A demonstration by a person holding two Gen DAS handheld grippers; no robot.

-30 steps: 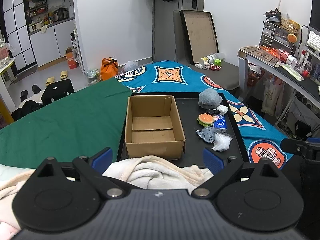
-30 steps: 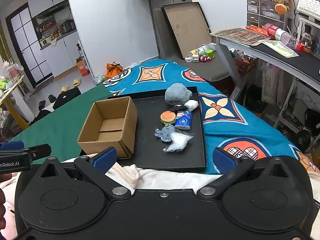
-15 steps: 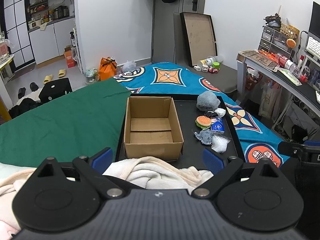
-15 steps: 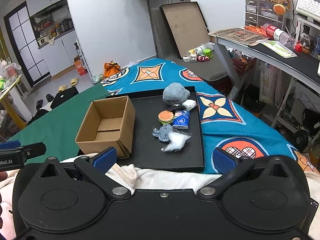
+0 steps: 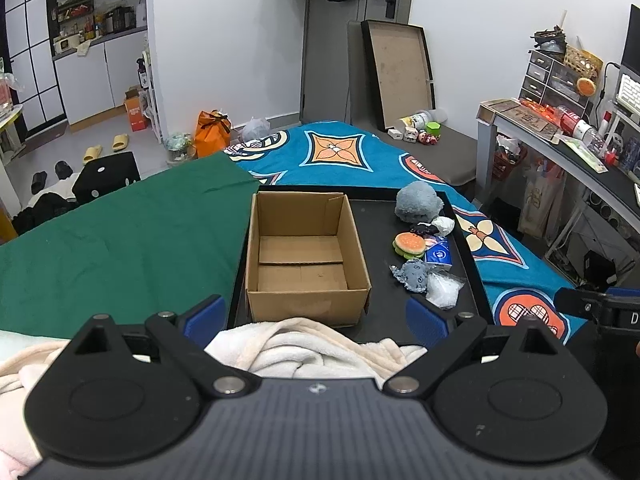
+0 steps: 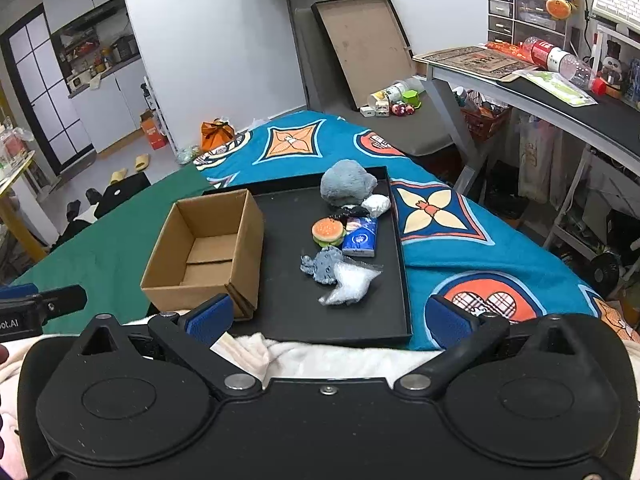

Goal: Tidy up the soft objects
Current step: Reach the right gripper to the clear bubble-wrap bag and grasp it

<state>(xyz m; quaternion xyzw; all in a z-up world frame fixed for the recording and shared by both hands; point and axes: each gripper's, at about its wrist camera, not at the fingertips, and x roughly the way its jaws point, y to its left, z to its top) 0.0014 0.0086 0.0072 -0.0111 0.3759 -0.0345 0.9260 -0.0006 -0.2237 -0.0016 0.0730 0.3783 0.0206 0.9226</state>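
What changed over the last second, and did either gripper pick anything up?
Nothing was taken hold of or let go. Both views shifted a little, so the grippers drifted slightly above the near edge of the black tray. The left gripper and right gripper stay open and empty. The cardboard box remains empty, and the grey plush, burger toy and tissue pack lie where they were.
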